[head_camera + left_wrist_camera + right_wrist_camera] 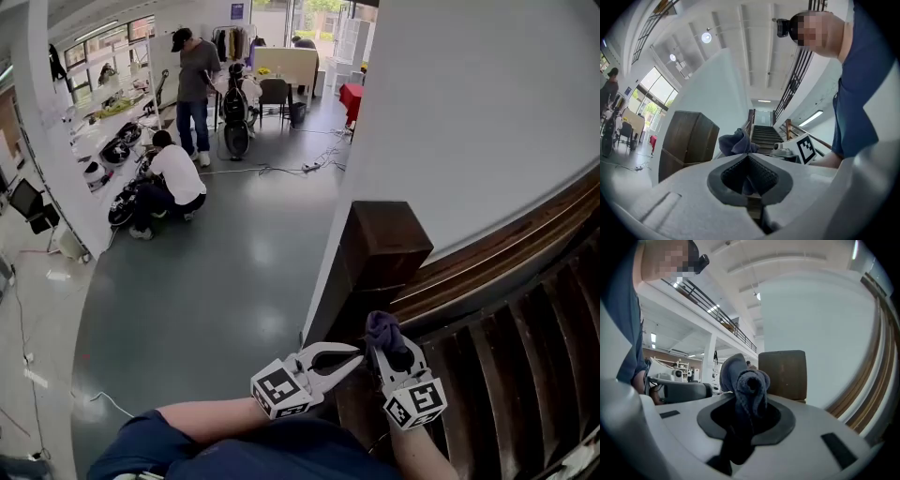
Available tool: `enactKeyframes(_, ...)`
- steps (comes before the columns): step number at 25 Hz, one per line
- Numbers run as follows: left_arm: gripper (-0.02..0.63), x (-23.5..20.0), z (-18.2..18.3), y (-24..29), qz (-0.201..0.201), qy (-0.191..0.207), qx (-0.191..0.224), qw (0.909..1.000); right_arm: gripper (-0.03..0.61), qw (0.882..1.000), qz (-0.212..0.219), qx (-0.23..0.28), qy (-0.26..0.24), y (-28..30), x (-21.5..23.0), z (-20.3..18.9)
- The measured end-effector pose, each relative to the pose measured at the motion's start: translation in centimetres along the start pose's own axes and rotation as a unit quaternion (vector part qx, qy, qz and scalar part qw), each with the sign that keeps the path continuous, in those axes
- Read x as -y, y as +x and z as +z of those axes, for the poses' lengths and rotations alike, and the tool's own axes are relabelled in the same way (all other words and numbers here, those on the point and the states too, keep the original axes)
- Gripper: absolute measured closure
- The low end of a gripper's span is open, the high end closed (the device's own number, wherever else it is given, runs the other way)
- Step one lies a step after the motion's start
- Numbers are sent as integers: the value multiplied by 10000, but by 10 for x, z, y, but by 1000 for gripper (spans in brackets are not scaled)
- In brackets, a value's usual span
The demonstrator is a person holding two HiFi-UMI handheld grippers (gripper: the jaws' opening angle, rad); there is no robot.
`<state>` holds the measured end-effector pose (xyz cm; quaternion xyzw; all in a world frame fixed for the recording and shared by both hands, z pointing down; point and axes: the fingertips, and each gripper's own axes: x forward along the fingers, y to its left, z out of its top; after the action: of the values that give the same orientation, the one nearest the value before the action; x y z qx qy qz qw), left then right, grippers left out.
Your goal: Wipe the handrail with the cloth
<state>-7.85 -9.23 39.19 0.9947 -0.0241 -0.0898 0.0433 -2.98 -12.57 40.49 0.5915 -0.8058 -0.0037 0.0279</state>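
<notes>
Head view: cloth (384, 330), dark grey-blue, is bunched in the right gripper (394, 354), low beside the base of the newel post (384, 248). Right gripper view confirms it: jaws clamped on the cloth (745, 380), with a rolled wad sticking out past the tips. The wad's long axis runs along the jaws, free end toward the post. Can't tell if the cloth touches wood; it looks just short of it.

Left gripper (356, 354) sits just beside the right one, pointing at it. Left gripper view shows its jaw tips meeting with nothing clearly pinched, and the cloth (736, 142) is just beyond them.

Handrail (506, 248) is brown wood. Its long axis climbs from the post up to the right along the white wall, with dark balusters (525, 356) below it.

Progress, my read: cloth is in hand and positioned at the bottom end, but no wiping shows. The whole rail length is left to do.

Further out on the grey floor (216, 281), one person crouches (173, 183) and another stands (197, 80), both well apart from the stairs.
</notes>
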Motion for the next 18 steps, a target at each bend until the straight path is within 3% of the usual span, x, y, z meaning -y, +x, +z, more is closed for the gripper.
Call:
enactKeyframes(11,612,13,-5,-42,98,-93,47,9999,485,9992,259,-172,256,-9,-56,-20)
enactKeyframes(18,612,22,-17,-42,68,-236,34,9997,485,9989,193,-204,374,-19,-60,-32)
